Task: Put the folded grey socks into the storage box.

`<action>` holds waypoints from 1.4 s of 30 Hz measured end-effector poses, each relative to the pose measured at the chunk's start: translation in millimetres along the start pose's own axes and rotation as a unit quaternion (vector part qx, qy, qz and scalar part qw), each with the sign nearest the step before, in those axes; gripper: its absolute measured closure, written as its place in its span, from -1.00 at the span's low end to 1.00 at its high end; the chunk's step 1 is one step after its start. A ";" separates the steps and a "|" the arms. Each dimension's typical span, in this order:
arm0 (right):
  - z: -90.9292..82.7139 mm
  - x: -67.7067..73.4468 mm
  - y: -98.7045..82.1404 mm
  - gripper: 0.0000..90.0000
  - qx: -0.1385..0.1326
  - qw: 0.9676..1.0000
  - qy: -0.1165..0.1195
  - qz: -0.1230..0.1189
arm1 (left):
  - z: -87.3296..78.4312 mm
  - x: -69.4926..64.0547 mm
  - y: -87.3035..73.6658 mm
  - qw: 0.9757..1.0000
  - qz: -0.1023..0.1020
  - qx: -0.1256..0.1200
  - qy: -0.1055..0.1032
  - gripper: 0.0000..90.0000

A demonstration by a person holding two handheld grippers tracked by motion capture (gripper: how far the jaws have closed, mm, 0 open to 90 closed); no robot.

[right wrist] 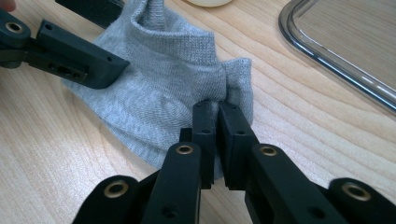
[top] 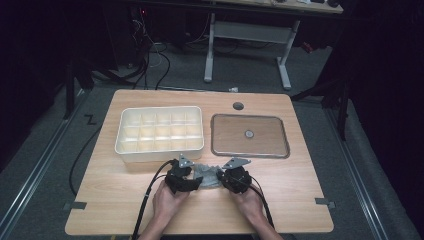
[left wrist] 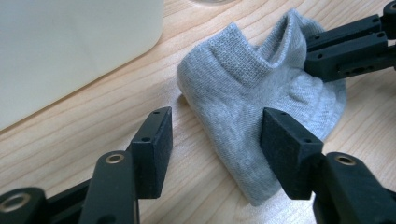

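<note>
Lying between grippers: grey sock (left wrist: 243, 107); right gripper (right wrist: 217, 109) pinching edge

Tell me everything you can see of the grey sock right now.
The grey sock is a short knit ankle sock, rumpled and folded on the wooden table in front of the white divided box. The right gripper pinches one edge of it; the left gripper stands open astride its other end, pads not pressing.

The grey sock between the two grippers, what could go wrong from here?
The right gripper pinches only a thin fold at the edge of the grey sock, so the fabric may slip out if pulled. The left gripper is open, one jaw on the table and one over the sock; closing there could bunch it or miss. The divided box stands close by.
</note>
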State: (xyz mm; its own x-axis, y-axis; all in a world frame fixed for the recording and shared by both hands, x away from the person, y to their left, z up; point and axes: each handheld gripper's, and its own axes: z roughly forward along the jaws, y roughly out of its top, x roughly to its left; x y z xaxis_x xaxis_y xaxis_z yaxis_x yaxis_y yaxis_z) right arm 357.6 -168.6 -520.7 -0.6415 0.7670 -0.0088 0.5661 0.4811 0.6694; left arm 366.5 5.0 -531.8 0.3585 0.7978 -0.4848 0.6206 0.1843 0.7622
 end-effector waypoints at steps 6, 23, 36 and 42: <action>1.2 1.6 1.2 0.86 -0.001 1.000 0.006 -0.003 | -5.2 1.4 0.0 1.000 -0.008 0.007 0.004 -0.02; -14.7 12.7 15.3 0.63 -0.041 0.999 0.021 -0.020 | -11.4 16.3 26.1 0.994 -0.105 -0.018 -0.025 0.00; 2.5 24.5 44.3 0.83 -0.020 0.998 0.034 -0.043 | -7.1 20.7 27.3 0.991 -0.124 -0.018 -0.034 0.08; 15.9 20.3 38.7 0.88 0.006 0.999 0.034 -0.039 | -5.9 27.1 27.7 0.992 -0.125 -0.018 -0.017 0.04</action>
State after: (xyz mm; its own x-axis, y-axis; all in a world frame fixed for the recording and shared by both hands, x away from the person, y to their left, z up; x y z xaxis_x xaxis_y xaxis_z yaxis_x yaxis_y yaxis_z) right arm 374.8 -127.7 -506.9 -0.7174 0.6966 -0.0103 0.5183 0.5435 0.6603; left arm 389.3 35.1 -521.3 0.2200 0.7055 -0.6737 0.6673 0.3949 0.6315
